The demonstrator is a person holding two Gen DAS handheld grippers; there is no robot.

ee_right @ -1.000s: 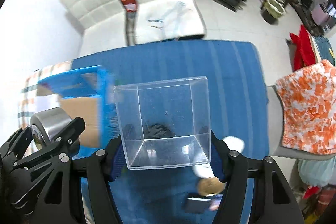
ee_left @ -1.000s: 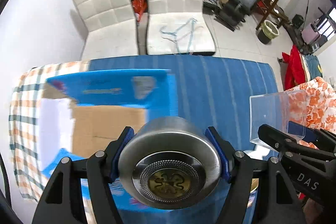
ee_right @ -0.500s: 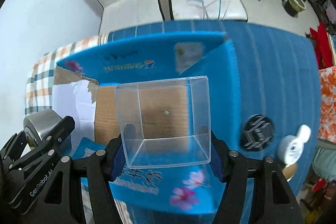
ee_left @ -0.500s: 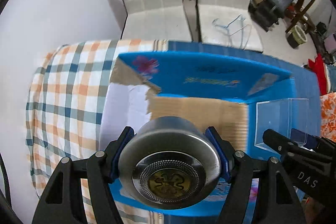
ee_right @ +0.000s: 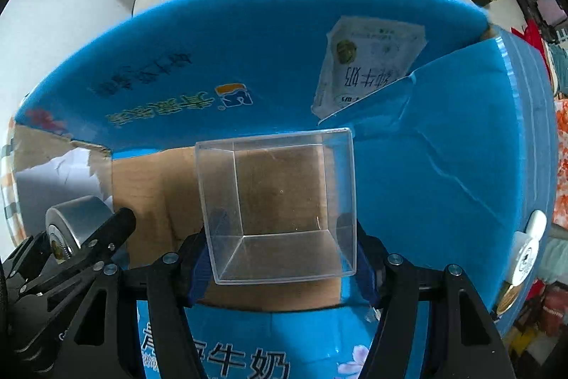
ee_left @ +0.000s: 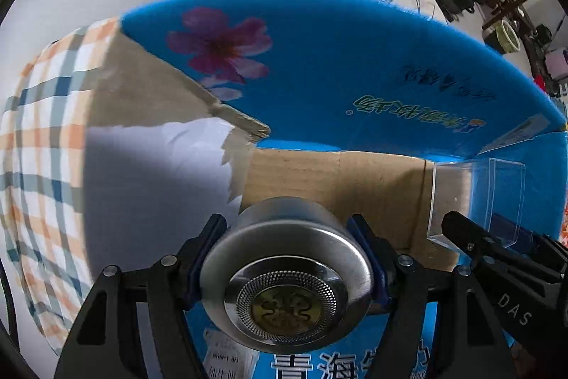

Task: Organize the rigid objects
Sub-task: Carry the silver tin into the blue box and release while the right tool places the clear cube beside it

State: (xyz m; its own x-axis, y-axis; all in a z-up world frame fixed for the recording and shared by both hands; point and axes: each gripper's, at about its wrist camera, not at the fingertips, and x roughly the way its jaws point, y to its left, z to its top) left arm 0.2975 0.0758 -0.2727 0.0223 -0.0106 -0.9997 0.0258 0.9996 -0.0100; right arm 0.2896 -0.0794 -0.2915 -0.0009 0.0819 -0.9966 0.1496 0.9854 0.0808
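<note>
The left gripper (ee_left: 285, 251) clamps a round metal tin (ee_left: 284, 276); the right gripper (ee_right: 280, 247) grips a clear plastic box (ee_right: 280, 208), both seemingly above the open blue carton (ee_right: 269, 52).

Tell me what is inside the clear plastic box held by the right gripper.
The clear plastic box looks empty: through its walls only the brown floor of the open blue carton shows. The right gripper fingers cover its lower side edges.

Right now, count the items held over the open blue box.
2. The round metal tin sits clamped in the left gripper above the cardboard floor; the clear plastic cube is in the right gripper, beside it.
</note>
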